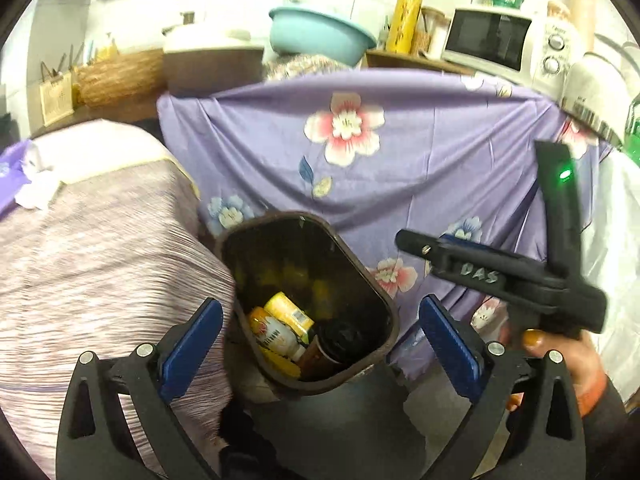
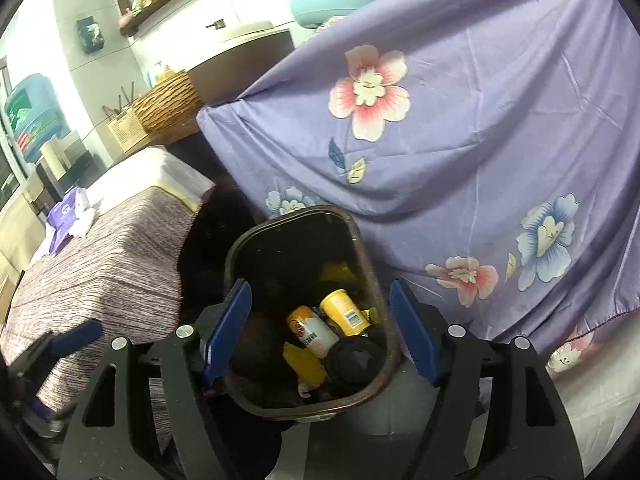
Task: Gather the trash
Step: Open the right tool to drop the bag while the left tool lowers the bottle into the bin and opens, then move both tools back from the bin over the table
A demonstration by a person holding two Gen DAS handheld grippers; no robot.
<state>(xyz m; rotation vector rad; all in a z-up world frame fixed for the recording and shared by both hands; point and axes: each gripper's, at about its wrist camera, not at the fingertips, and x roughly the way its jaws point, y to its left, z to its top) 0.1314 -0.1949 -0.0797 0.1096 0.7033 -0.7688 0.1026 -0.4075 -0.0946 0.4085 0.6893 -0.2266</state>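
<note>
Both claws hang spread wide and empty above the dark bin [image 2: 362, 264]: the left gripper [image 1: 320, 332] and the right gripper [image 2: 320, 326], side by side, tilted down at its mouth. Inside lie an orange can [image 2: 310, 330], a yellow tub [image 2: 344, 312] and yellow wrappers [image 2: 306, 362], beside the purple floral cloth [image 2: 480, 128].

Left gripper [image 1: 320, 320]: fingers spread wide, holding nothing.
Right gripper [image 2: 320, 324]: fingers spread wide, holding nothing, just right of left gripper.

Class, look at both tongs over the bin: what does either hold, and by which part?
Nothing is held. The left tongs and right tongs are open and empty above the trash bin.
</note>
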